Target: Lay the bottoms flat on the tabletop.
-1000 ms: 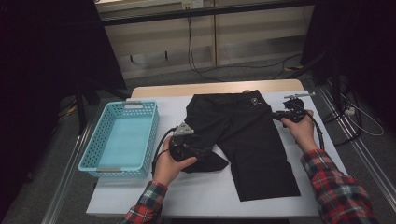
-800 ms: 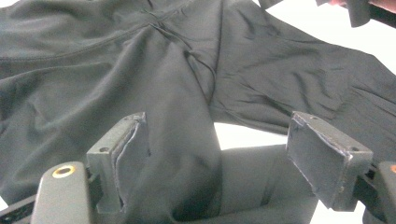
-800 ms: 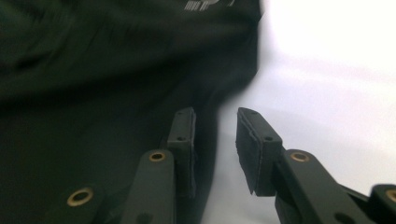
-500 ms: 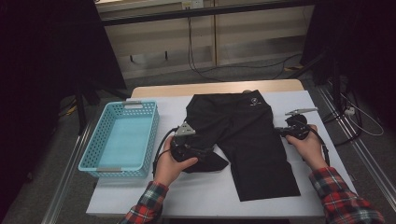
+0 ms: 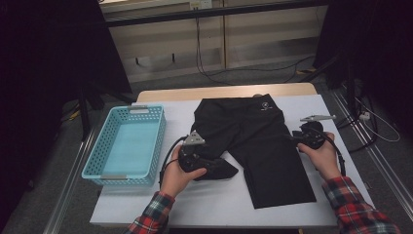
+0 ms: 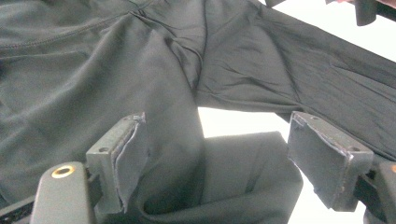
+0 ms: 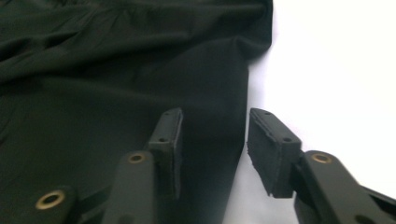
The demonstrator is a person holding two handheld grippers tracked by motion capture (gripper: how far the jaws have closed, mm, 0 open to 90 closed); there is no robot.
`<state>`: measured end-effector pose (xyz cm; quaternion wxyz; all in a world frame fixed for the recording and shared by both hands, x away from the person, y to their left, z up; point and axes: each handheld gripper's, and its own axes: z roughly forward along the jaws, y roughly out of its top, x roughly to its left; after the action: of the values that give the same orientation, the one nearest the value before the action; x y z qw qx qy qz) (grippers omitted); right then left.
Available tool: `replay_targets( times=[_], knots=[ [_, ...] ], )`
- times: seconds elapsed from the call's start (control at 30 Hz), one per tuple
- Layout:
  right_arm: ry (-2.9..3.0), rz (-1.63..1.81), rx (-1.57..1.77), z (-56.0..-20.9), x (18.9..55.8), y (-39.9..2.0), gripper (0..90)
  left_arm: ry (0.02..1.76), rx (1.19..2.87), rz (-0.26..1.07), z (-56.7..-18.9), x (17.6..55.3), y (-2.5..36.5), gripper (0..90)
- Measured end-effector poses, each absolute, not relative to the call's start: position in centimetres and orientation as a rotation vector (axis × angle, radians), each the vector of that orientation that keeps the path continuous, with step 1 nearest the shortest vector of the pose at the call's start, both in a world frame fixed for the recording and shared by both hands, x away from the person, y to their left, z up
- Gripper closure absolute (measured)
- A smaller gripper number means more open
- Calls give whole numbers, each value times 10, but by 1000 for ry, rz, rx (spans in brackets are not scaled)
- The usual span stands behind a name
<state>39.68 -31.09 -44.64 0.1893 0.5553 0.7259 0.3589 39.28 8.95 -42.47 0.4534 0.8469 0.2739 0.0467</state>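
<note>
Now the soft black cloth shorts [image 5: 260, 141] lie flat mid-surface. Left claw [image 6: 215, 158] grips one folded-over leg near the front edge. Right claw [image 7: 212, 149], just opening, straddles the shorts' right edge without pinching.

The table [image 5: 219, 212] has a white top with a pale wooden edge along its far side; on its left part stands a light blue plastic basket [image 5: 104, 170] with perforated walls, its near rim close to the table's near-left edge; just right of the basket lie black shorts [image 5: 260, 141], spread flat with the waistband at the far side; the right leg reaches toward the near edge, the left leg is folded up on itself; bare white top shows right of the shorts.
</note>
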Motion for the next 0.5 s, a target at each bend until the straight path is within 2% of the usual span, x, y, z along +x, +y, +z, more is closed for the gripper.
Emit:
replay_targets(
  times=[0.37, 0.5],
  knots=[
    [2034, 1008, 1554, -444, 341, -311, 369, 673, 2076, 132, -421, 393, 94, 211],
    [2043, 986, 1567, -447, 327, -315, 408, 673, 2080, 142, -421, 397, 96, 204]
  ],
)
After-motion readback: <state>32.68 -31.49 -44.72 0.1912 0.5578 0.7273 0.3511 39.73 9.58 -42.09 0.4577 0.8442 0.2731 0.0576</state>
